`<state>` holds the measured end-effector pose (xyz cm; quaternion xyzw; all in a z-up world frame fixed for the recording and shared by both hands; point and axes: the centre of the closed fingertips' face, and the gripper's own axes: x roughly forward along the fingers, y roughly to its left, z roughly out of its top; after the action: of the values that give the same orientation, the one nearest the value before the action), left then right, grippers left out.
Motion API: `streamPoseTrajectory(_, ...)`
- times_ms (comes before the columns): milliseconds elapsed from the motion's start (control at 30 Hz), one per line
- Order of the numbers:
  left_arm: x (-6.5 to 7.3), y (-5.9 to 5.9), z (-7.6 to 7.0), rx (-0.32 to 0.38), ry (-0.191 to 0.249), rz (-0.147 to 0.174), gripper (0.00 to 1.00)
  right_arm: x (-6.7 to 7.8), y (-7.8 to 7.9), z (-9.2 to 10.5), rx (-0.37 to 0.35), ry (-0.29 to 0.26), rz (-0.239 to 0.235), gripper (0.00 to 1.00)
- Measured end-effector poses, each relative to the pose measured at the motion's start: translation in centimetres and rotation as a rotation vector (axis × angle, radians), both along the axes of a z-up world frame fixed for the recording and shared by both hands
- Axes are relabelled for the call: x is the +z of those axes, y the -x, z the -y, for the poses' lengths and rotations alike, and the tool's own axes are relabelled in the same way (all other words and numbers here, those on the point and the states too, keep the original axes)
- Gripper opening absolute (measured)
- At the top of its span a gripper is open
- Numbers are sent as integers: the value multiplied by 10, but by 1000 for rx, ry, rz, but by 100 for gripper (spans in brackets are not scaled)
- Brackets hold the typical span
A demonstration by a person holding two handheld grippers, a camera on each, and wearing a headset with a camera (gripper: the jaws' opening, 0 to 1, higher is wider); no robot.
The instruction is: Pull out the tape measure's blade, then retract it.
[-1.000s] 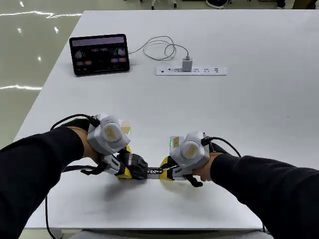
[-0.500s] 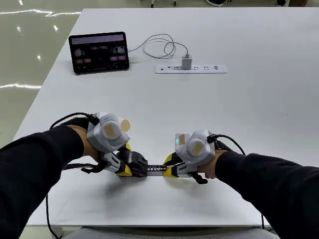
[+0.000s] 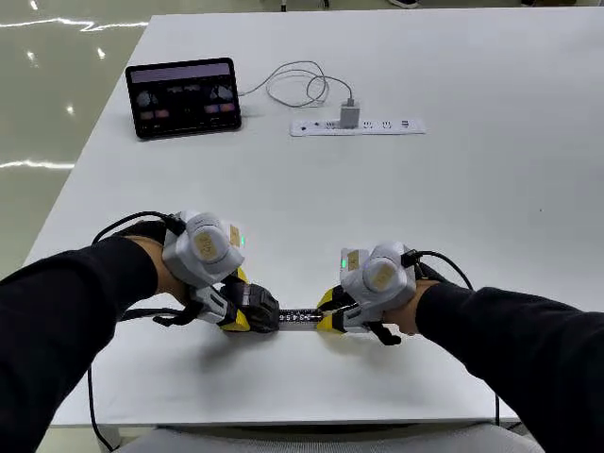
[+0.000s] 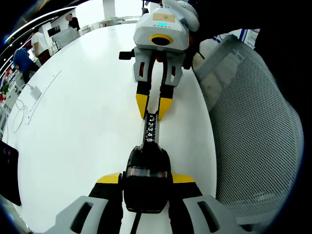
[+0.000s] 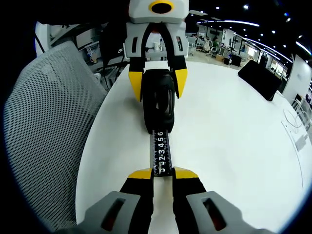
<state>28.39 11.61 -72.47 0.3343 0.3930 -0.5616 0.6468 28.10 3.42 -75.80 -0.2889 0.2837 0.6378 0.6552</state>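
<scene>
Clamping the black tape measure [image 3: 260,311] by its sides, left gripper [image 3: 238,319] sits near the front edge of the white table [image 3: 396,217]. Short run of blade [image 3: 299,317] out, numbers to 6 showing; right gripper [image 3: 326,318] pinched tight on its tip. Farther back: tablet [image 3: 183,97], power strip [image 3: 357,126] with a charger plugged in.

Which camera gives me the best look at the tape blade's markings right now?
The right gripper view: the blade runs straight up from the right gripper, with digits 1 to 6 legible. The left gripper view shows the blade smaller, digits 1 to 5 readable. The head view shows a short strip, its markings too small to read.
</scene>
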Motion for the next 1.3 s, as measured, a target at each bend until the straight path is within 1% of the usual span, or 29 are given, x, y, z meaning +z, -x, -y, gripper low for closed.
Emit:
streamPoseTrajectory(400,0,1,0,3,2,-2,32,2,-2,15,-19,-3,-2,8)
streamPoseTrajectory(600,0,1,1,5,2,0,32,1,-3,29,-36,-1,-10,8)
streamPoseTrajectory(800,0,1,1,4,1,0,32,1,-4,38,-33,8,-7,8)
streamPoseTrajectory(967,0,1,1,3,2,-1,32,1,-3,43,-9,31,10,8)
streamPoseTrajectory(1300,0,1,1,3,6,0,32,1,-4,55,-17,36,-2,8)
